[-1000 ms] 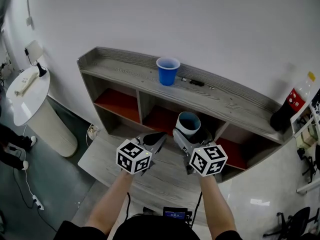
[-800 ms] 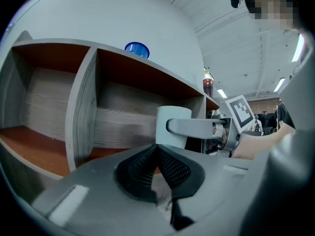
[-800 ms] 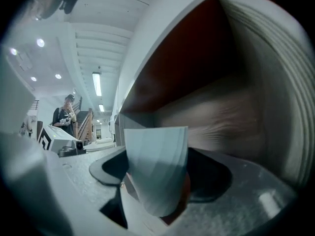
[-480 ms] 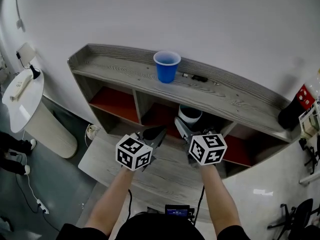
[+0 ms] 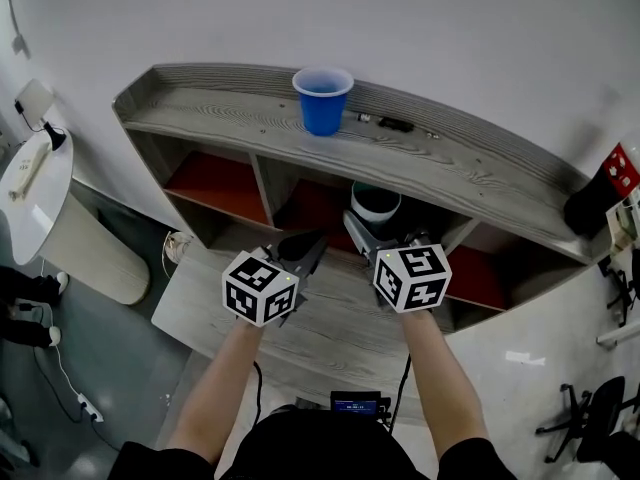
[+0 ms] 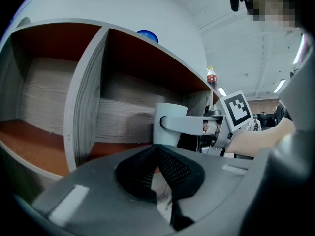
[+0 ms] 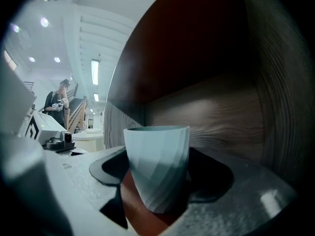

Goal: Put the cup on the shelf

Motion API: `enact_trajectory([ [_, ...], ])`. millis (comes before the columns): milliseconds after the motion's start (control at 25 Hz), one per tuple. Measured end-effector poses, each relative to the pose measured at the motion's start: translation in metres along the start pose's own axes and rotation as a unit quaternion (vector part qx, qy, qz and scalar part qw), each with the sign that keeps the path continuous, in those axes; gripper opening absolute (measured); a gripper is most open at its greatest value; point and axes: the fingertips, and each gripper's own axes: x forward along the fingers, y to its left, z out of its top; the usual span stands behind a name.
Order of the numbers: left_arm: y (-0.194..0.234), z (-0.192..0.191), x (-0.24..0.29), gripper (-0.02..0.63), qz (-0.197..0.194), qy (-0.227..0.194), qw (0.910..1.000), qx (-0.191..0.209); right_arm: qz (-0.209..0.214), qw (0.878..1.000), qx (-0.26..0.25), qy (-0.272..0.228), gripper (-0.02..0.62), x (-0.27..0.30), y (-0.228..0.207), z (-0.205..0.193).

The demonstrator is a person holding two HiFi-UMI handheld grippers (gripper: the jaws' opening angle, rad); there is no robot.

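- Fingers (image 7: 211, 178) of the right gripper (image 5: 385, 236) clamp a pale blue-grey faceted cup (image 7: 157, 171) from both sides. The cup is upright with its mouth up, and the jaws are spread wide to take its width.
- Just beside it, the left gripper (image 6: 160, 163) hangs with its jaws pressed together on nothing, taking no part in the carry.
- Both tools are held out over a low grey wood-grain bench (image 5: 330, 333) that stands in front of the shelving.
- Beyond the bench stands a grey wood-grain shelf unit with red-brown compartment floors (image 5: 230, 133). The held cup is at the mouth of its middle compartment, tucked under the top board with the red-brown floor beneath it. Whether its base touches that floor cannot be told from any view.
- Farther back, on the top board, a blue plastic cup (image 5: 322, 100) stands on its own, with a small dark object (image 5: 385, 123) near it, against the white wall.
- By the look of it, the carry is all but finished: the cup has reached the shelf but has not yet been let go.
- What appears to remain is to settle the cup on the compartment floor, spread the right jaws clear of its sides, and draw that gripper straight back without tipping it.
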Motion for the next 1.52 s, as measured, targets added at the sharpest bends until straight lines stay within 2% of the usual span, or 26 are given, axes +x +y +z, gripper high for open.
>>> enact_trajectory([
  [480,-0.010,-0.007,-0.004,0.000,0.002,0.004,1.0000,-0.004,-0.001,1.000,-0.018,0.010,0.366,-0.011,0.002,-0.006],
  [640,-0.014,-0.005,-0.007,0.000,0.005,0.003,1.0000,0.001,-0.013,1.000,-0.012,-0.006,0.398,-0.019,0.000,0.003],
  [800,-0.020,-0.001,-0.012,0.000,0.009,-0.001,0.9999,0.005,-0.019,0.999,-0.012,-0.025,0.403,-0.033,0.002,0.015],
  [1000,-0.028,0.004,-0.020,-0.001,0.017,-0.007,0.9998,0.008,0.005,0.998,-0.034,-0.044,0.403,-0.053,0.023,0.029],
  [1160,-0.040,0.004,-0.029,0.000,0.016,-0.009,0.9997,0.018,0.037,0.997,-0.033,-0.050,0.397,-0.074,0.041,0.029],
  [1200,-0.044,0.003,-0.031,0.000,0.014,-0.010,0.9996,0.022,0.044,0.997,-0.033,-0.053,0.382,-0.082,0.044,0.028],
  [1360,-0.061,-0.002,-0.038,0.000,0.004,-0.021,0.9994,0.028,0.057,0.996,-0.027,-0.063,0.157,-0.113,0.047,0.020],
  [1520,-0.079,-0.012,-0.044,0.000,-0.002,-0.026,0.9994,0.023,0.060,0.997,-0.001,-0.047,0.008,-0.138,0.043,-0.001],
])
